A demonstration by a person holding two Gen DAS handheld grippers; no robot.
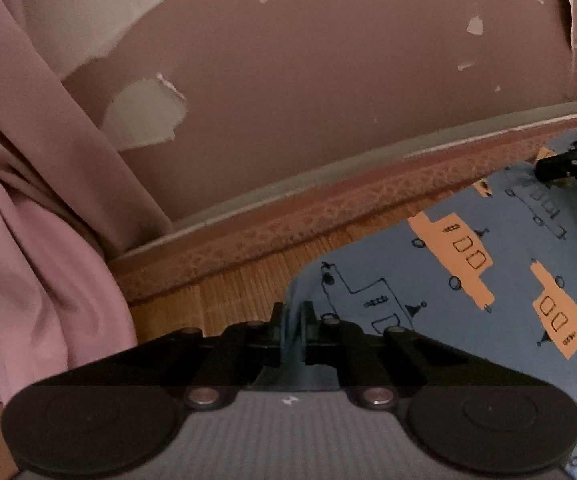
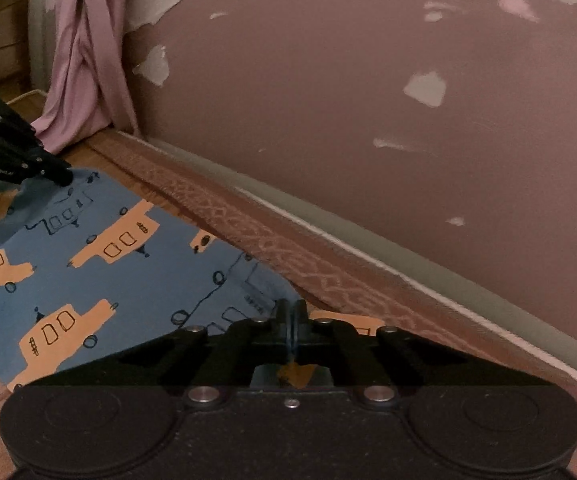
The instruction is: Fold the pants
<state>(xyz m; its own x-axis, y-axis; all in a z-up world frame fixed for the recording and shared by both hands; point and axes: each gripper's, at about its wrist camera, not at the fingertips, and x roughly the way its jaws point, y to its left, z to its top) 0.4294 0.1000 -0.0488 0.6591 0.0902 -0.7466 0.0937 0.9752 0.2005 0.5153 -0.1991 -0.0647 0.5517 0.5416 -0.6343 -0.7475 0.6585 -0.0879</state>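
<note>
While both claws pinch corners, blue truck-printed pants (image 2: 88, 276) lie spread flat.

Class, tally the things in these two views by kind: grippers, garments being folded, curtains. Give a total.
Grippers: 2 (left gripper, right gripper)
Pants: 1 (pants)
Curtains: 1 (curtain)
Total: 4

The left gripper (image 1: 292, 320) at six o'clock pinches a bunched edge of the blue pants (image 1: 468, 280), printed with orange trucks, over a woven bamboo mat (image 1: 240, 284). The right gripper (image 1: 544, 168) grips the same cloth at three o'clock. A pink curtain (image 1: 36, 216) hangs at nine o'clock before the peeling mauve wall (image 1: 328, 80).
</note>
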